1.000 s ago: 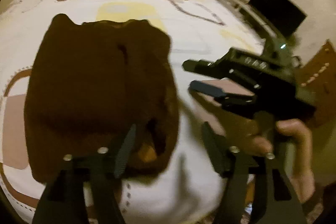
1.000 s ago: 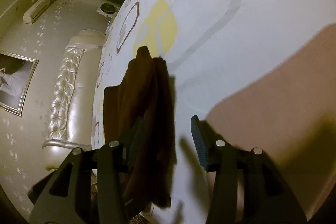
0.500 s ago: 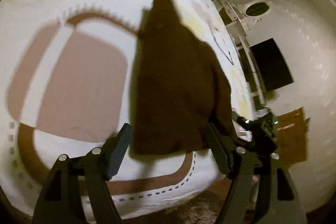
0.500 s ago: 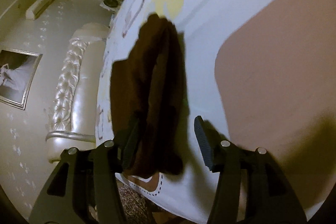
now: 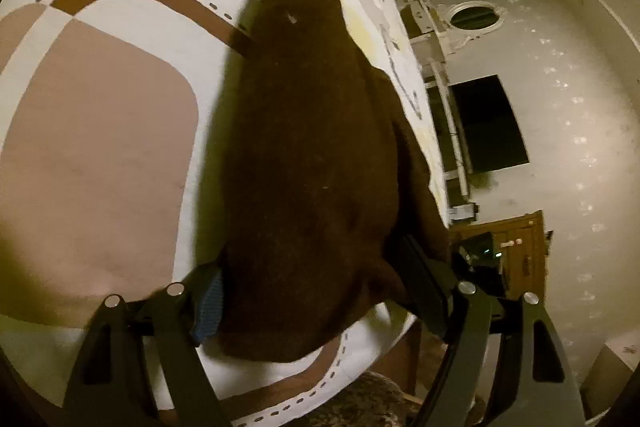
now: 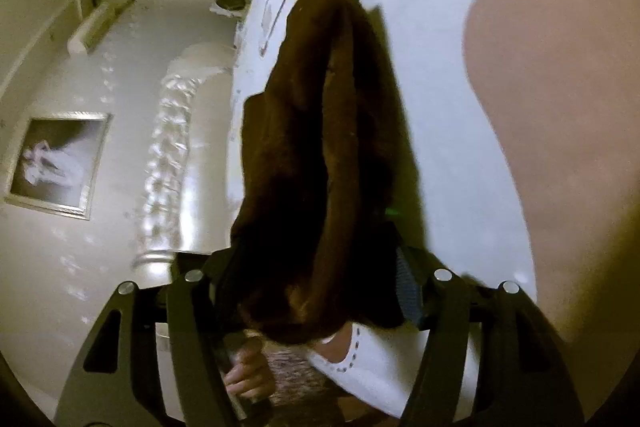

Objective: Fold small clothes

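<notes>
A dark brown small garment [image 5: 312, 155], folded into a long narrow shape, lies on the patterned white bed sheet [image 5: 100, 155] near its edge. My left gripper [image 5: 316, 291] straddles the garment's near end. Its jaws are opening and the cloth fills the gap between the two pads. From the other side, my right gripper [image 6: 316, 287] straddles the garment [image 6: 320, 155] the same way; its jaws are also opening, with the cloth resting loosely between them on the sheet [image 6: 460, 67]. A hand [image 6: 244, 379] shows below the right gripper.
The bed edge runs just under both grippers, with patterned carpet [image 5: 360, 403] beneath it. A silver tufted headboard [image 6: 168, 163] and a framed picture [image 6: 56, 163] stand to the left. A dark screen [image 5: 488, 123] and a wooden door [image 5: 520, 247] are on the far wall.
The left gripper swung round and closed in, so the garment's end now lies between its fingers. The right gripper moved forward along the garment and its jaws spread wider.
</notes>
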`<state>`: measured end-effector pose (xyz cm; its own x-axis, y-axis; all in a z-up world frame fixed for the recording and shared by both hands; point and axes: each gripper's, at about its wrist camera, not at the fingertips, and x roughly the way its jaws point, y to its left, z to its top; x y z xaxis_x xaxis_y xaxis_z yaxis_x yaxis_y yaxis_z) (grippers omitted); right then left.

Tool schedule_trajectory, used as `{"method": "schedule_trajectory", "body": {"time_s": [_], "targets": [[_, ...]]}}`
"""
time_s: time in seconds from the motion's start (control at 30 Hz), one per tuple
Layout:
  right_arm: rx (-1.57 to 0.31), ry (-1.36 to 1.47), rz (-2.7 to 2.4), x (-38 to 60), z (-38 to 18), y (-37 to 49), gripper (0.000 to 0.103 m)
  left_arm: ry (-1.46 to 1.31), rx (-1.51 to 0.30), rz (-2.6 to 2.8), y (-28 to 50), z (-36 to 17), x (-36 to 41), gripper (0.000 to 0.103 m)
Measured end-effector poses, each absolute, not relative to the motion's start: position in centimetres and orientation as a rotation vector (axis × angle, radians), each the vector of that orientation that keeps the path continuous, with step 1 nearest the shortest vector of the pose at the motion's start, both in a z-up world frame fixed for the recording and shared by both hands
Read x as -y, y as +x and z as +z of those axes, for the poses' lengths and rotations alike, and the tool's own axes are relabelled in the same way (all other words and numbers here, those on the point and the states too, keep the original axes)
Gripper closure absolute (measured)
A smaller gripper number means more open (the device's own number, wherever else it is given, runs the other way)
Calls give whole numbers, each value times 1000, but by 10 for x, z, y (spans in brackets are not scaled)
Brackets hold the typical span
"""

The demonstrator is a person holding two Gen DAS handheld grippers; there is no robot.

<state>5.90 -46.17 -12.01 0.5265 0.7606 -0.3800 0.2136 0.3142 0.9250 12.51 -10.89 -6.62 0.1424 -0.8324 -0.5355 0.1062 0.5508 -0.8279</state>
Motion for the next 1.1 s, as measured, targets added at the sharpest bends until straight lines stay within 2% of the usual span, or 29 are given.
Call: {"method": "schedule_trajectory", "body": {"time_s": [0.1,0.43,0.8,0.83,0.9,0.93,1.0,1.1], "targets": [[-987,1245,481,464,-120,54,35,-743,-1257,-789,128,-67,110,26],[-989,1167,403,477,-94,37,35,-783,-1267,-793,124,-69,87,26],[-1052,1045,371,446,-79,55,36,-833,-1254,-700,78,-42,80,26],[-1066,1023,352,443,-78,57,40,-823,-1249,-698,78,-40,85,26],[-1081,966,317,438,-76,57,66,-785,-1239,-695,80,-38,94,26],[-1086,951,306,435,-75,58,70,-777,-1238,-685,80,-39,93,26],[-1081,948,304,434,-73,59,86,-771,-1233,-662,84,-41,96,26],[-1038,1003,354,433,-66,59,94,-783,-1227,-638,87,-43,93,26]]}}
